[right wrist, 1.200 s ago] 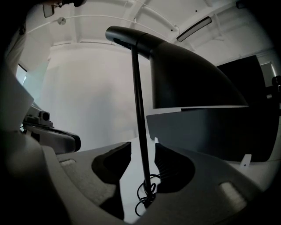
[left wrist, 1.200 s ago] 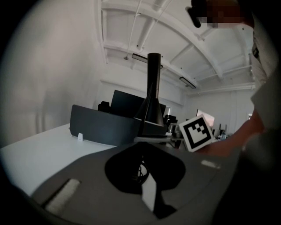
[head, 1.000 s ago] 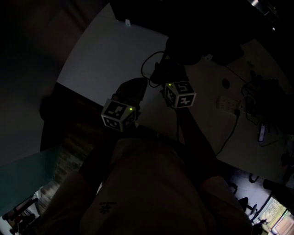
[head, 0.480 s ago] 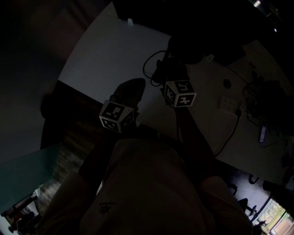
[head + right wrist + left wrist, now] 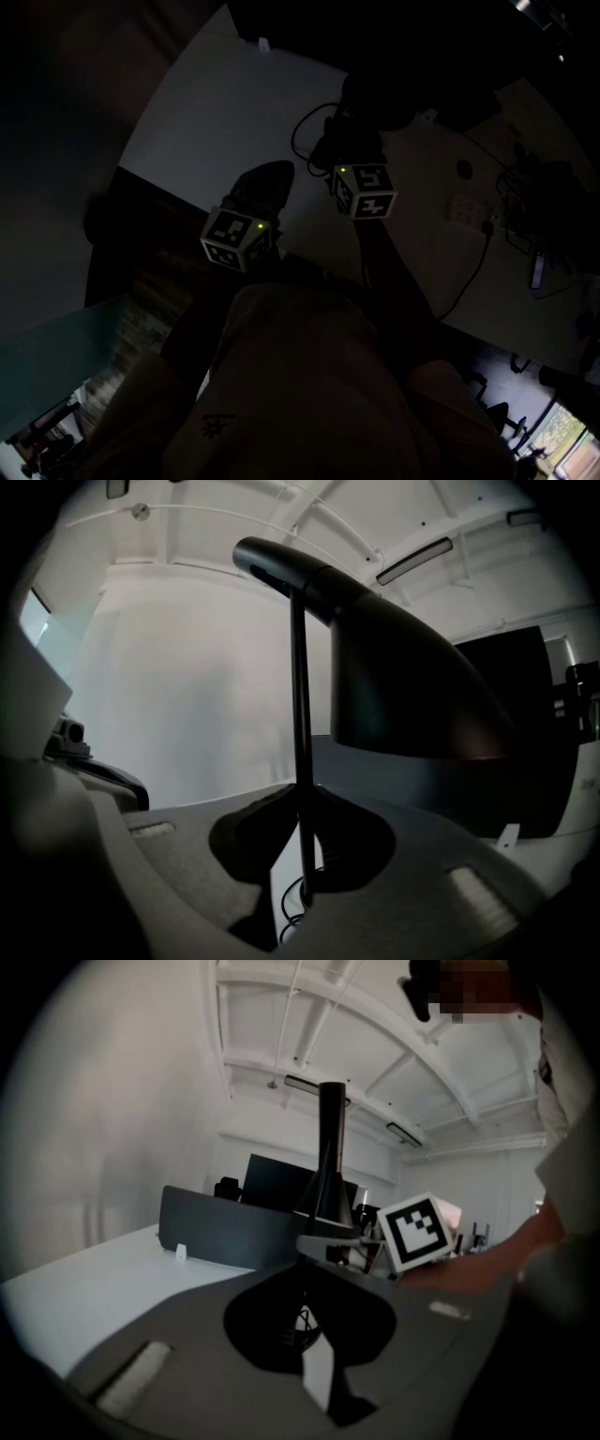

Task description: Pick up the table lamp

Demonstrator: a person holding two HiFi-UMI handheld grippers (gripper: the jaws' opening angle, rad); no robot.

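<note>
The black table lamp (image 5: 373,98) stands on the white table (image 5: 225,112). Its thin stem (image 5: 300,714) rises between my right gripper's (image 5: 302,803) jaws, under the big dark shade (image 5: 403,686). Those jaws have just been closing and now press on the stem. In the head view the right gripper (image 5: 339,159) reaches to the lamp's foot. My left gripper (image 5: 272,183) hangs just left of it, jaws together and empty. From the left gripper (image 5: 307,1274) I see the lamp's stem (image 5: 331,1147) ahead and the right gripper's marker cube (image 5: 420,1232) beside it.
A black cable (image 5: 305,131) loops on the table by the lamp's foot. A white power strip (image 5: 466,211) and more cables (image 5: 469,267) lie to the right. A dark partition (image 5: 225,1227) with a monitor (image 5: 281,1185) behind it closes the table's far side.
Both grippers stay about where they were. The head view is too dark to show the jaws moving.
</note>
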